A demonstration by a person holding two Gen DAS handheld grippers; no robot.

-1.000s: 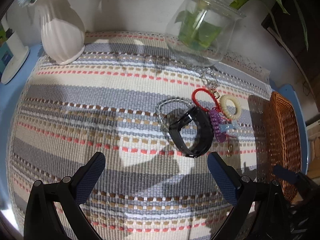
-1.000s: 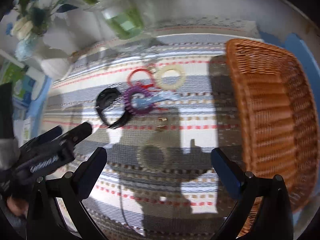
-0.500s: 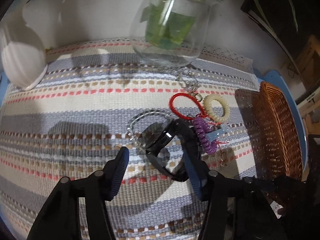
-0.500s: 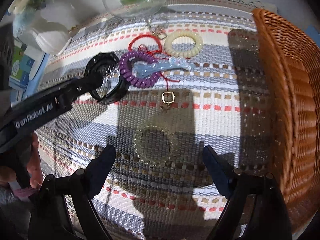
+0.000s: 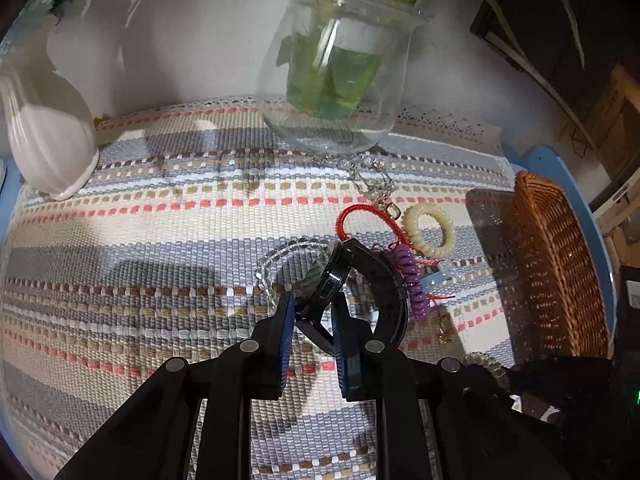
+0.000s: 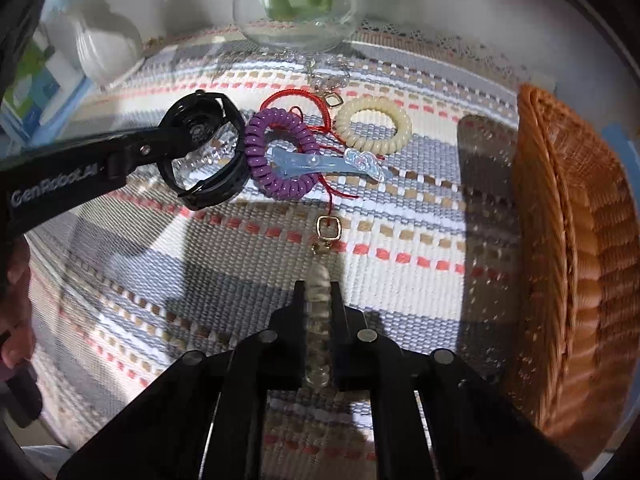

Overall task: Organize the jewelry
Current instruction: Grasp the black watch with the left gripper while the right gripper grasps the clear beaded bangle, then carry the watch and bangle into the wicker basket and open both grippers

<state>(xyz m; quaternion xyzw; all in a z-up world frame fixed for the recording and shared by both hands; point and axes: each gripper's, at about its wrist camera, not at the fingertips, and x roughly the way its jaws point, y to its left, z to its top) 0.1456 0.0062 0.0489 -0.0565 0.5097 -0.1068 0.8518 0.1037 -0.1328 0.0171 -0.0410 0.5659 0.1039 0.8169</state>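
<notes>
My left gripper (image 5: 313,308) is shut on a black watch (image 5: 362,280), gripping its case edge; the right wrist view shows the same watch (image 6: 208,152) held by the left fingers (image 6: 132,152). My right gripper (image 6: 318,292) is shut on a clear coil hair tie (image 6: 318,320), pinched edge-on; part of it shows in the left wrist view (image 5: 486,366). On the striped mat lie a purple coil tie (image 6: 280,152), a cream coil tie (image 6: 374,124), a red cord bracelet (image 6: 304,98), a blue hair clip (image 6: 332,162), a clear bead bracelet (image 5: 280,260) and a gold charm (image 6: 329,228).
A wicker basket (image 6: 568,240) stands at the right edge of the mat. A glass vase with green stems (image 5: 340,72) and a white ribbed vase (image 5: 48,136) stand at the back, with a silver chain (image 5: 372,180) in front of the glass vase.
Both grippers went from open to shut. The left moved forward and closed on the black watch. The right lowered and closed on the clear coil hair tie.
</notes>
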